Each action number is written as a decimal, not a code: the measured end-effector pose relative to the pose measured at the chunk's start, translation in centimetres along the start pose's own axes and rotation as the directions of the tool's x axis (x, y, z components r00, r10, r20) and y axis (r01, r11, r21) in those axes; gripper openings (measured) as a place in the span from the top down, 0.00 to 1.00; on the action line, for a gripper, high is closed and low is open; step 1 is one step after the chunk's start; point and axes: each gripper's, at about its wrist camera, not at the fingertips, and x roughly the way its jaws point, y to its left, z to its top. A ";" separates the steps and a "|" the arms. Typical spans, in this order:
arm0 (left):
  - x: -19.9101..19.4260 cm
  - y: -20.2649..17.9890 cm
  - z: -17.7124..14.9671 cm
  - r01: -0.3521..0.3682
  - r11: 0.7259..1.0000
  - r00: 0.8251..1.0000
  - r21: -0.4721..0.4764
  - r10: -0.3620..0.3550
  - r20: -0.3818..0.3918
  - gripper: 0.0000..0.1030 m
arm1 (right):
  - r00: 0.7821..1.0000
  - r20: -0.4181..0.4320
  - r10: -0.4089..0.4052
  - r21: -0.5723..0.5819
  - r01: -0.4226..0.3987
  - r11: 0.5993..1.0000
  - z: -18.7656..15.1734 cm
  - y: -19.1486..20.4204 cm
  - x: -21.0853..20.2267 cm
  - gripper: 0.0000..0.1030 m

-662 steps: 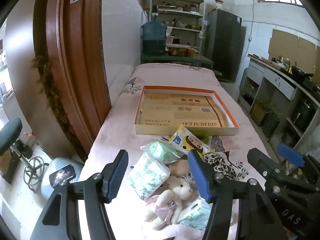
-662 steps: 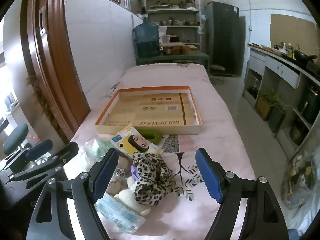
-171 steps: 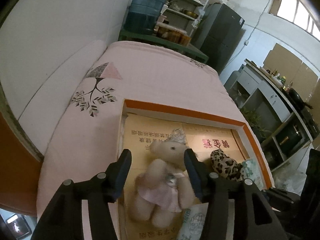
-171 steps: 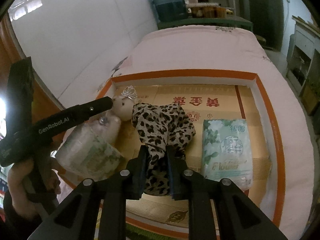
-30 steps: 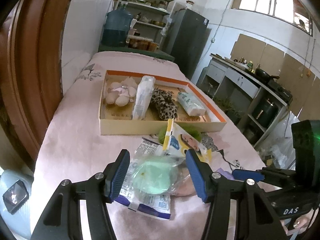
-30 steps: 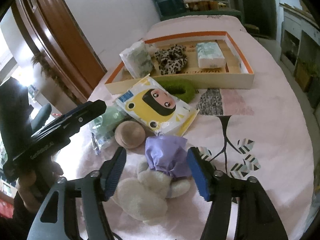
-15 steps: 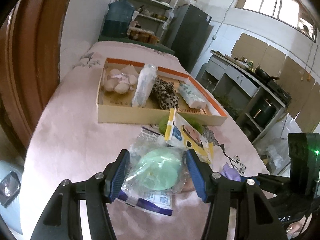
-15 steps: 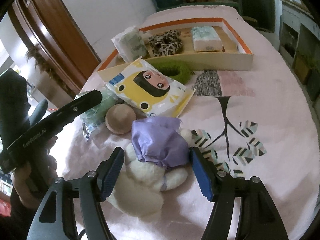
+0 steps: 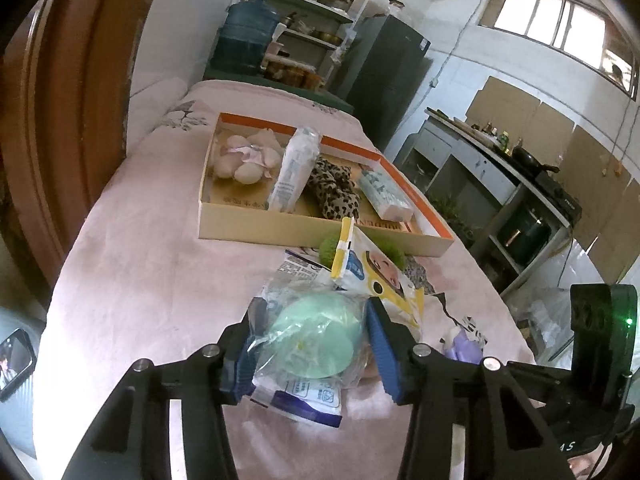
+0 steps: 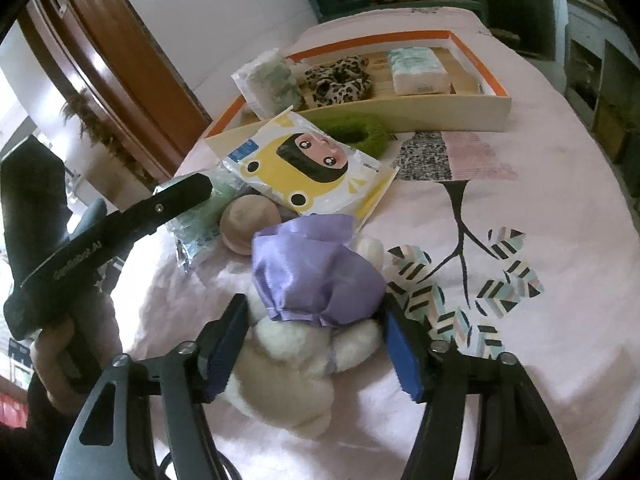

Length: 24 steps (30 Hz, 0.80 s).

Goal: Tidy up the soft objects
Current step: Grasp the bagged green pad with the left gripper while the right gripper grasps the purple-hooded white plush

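While both tongs have just been closing, left tongs around the green pouch and right tongs around the plush on the bed, each should pinch mid-body before lifting toward the box.

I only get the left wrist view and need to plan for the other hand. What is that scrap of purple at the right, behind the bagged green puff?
Observer: It is a purple satin dress on a white plush toy, which lies on the pink bedspread.
Operator: Where is the right gripper?
Observer: The right gripper straddles the toy. Its jaws have just been closing with the toy between them, but I cannot tell whether the pads press on it yet.
Operator: Is anything crowding the toy?
Observer: A round tan puff sits right beside the dress, at its far left corner.
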 end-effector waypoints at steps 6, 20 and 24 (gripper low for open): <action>-0.4 -0.1 0.1 -0.002 1.000 1.000 0.006 0.002 0.012 0.52 | 1.000 0.008 -0.002 0.003 0.002 1.000 0.1 0.1 -0.3 0.43; -2.2 0.1 0.8 -0.013 1.000 0.997 0.003 0.013 0.071 0.52 | 0.999 0.046 0.015 0.000 -0.015 1.000 1.1 0.6 -1.7 0.44; -2.5 0.0 1.0 -0.014 1.000 0.997 0.006 0.013 0.080 0.52 | 0.998 0.054 0.015 -0.005 -0.015 1.000 1.5 0.7 -1.8 0.44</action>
